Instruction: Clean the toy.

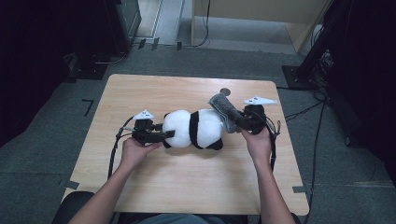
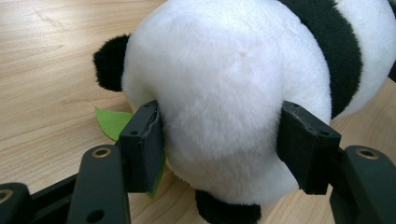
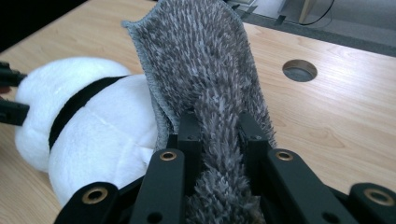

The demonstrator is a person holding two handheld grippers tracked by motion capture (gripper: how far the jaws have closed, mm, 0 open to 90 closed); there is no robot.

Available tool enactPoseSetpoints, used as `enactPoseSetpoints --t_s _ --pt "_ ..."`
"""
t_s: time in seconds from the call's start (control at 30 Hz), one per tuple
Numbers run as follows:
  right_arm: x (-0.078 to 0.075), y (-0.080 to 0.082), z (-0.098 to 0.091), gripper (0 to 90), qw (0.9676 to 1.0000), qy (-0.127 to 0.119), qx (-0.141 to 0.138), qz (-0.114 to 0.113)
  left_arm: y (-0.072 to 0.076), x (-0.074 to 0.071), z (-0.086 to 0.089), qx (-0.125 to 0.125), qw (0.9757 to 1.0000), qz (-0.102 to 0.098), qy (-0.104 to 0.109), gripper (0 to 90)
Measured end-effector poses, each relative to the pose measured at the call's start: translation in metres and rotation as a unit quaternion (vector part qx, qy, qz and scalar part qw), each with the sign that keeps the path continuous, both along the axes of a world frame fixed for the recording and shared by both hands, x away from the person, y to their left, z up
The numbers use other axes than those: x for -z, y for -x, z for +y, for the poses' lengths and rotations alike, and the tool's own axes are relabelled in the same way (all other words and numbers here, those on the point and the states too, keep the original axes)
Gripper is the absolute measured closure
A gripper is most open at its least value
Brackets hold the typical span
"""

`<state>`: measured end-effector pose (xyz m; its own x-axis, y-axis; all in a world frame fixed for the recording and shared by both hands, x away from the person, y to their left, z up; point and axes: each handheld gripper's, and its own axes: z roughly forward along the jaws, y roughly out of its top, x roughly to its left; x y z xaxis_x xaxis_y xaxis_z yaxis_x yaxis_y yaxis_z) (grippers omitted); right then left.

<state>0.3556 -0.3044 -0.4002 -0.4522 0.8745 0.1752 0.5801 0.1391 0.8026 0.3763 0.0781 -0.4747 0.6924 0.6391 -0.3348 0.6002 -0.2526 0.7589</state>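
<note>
A black-and-white panda plush [image 1: 196, 128] lies on its side in the middle of the wooden table [image 1: 187, 186]. My left gripper [image 1: 167, 135] comes in from the left and is shut on the plush's white round end [image 2: 224, 93], with both pads [image 2: 144, 144] pressing into the fur. A green felt leaf [image 2: 111, 122] pokes out under the plush beside the left jaw. My right gripper [image 1: 236, 119] is at the plush's right end, shut on a grey shaggy cloth [image 3: 205, 70]. The cloth [image 1: 223, 108] stands up from the jaws and leans over the panda [image 3: 93, 135].
A round cable hole [image 1: 225, 91] sits in the table behind the cloth, also seen as the hole [image 3: 300, 70] to the right of it. Cables trail off both grippers. Dark equipment stands on the carpet at the left [image 1: 116, 23] and right [image 1: 327, 51].
</note>
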Motion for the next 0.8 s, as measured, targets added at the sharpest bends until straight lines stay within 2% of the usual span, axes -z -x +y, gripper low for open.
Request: enactPoseSetpoints --t_s 0.13,0.2,0.37,0.53,0.73,0.8 --pt "0.005 0.003 -0.004 76.6 0.9992 -0.038 -0.01 0.007 0.0 0.0 0.0 0.001 1.0 0.0 0.001 36.7" --pt "0.009 0.003 -0.001 76.5 0.9987 -0.047 -0.018 0.012 0.0 0.0 0.0 0.002 1.0 -0.001 0.001 36.7" --pt "0.024 0.0 0.013 76.3 0.9989 -0.03 -0.027 0.023 -0.001 0.001 0.0 0.0 1.0 0.001 0.003 36.5" --pt "0.032 -0.003 0.007 76.1 0.9978 -0.049 -0.028 0.035 -0.001 0.001 0.0 0.001 1.0 -0.001 0.003 36.4" --pt "0.043 0.001 0.006 76.1 0.9981 -0.045 -0.022 0.036 -0.001 0.001 -0.001 0.0 1.0 -0.001 0.004 36.3" --pt "0.047 0.001 0.004 76.0 0.998 -0.043 -0.018 0.044 -0.001 0.002 0.0 -0.001 1.0 0.001 0.006 36.2"
